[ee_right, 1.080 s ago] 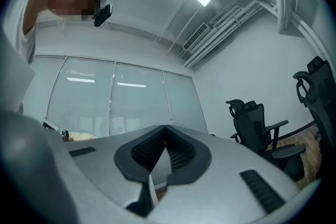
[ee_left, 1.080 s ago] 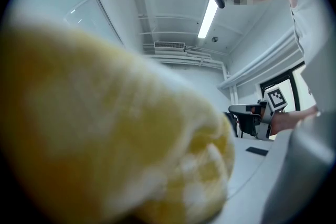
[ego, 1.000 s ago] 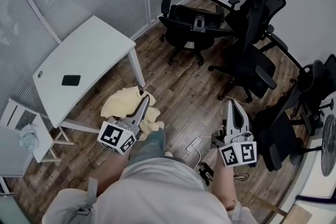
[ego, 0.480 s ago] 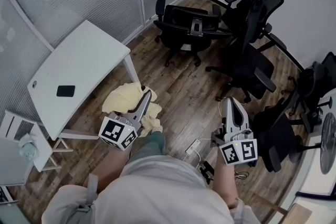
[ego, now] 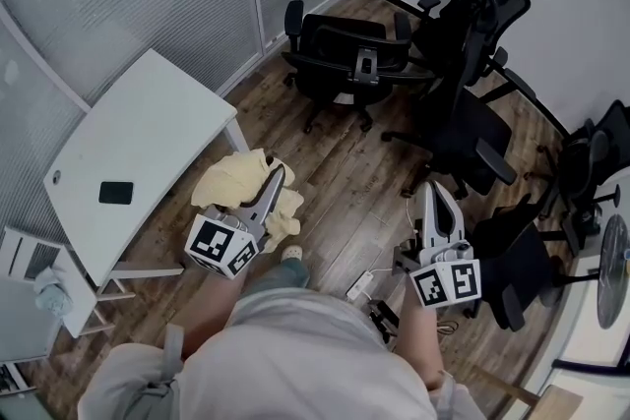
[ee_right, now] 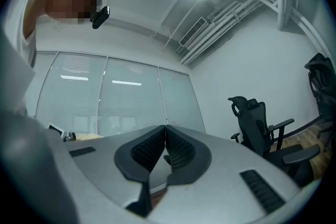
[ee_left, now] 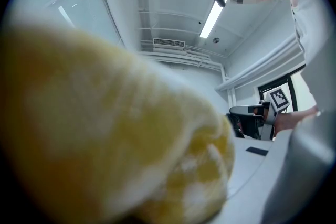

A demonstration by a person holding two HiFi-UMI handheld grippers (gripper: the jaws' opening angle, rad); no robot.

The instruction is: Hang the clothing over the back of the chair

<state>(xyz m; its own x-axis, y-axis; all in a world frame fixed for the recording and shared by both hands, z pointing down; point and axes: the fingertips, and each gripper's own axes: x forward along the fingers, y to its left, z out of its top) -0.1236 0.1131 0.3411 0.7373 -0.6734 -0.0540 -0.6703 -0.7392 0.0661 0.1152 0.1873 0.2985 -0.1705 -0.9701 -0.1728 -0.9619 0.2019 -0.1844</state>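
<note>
A pale yellow fleece garment [ego: 236,187] hangs bunched from my left gripper [ego: 274,174], which is shut on it above the wooden floor. In the left gripper view the yellow garment [ee_left: 110,134] fills most of the picture and hides the jaws. My right gripper [ego: 434,197] is shut and holds nothing; in the right gripper view its black pads [ee_right: 166,150] meet. Several black office chairs stand ahead: one [ego: 345,54] at the glass wall, a tall one [ego: 468,64] to its right.
A white desk [ego: 138,152] with a black phone [ego: 115,193] stands at the left. A white step stool [ego: 59,290] is lower left. More black chairs [ego: 522,251] crowd the right side. A white cable and plug [ego: 364,282] lie on the floor near my feet.
Both grippers have moved forward with me toward the chairs, the left one carrying the yellow garment. The desk has slid left and down in the head view.
</note>
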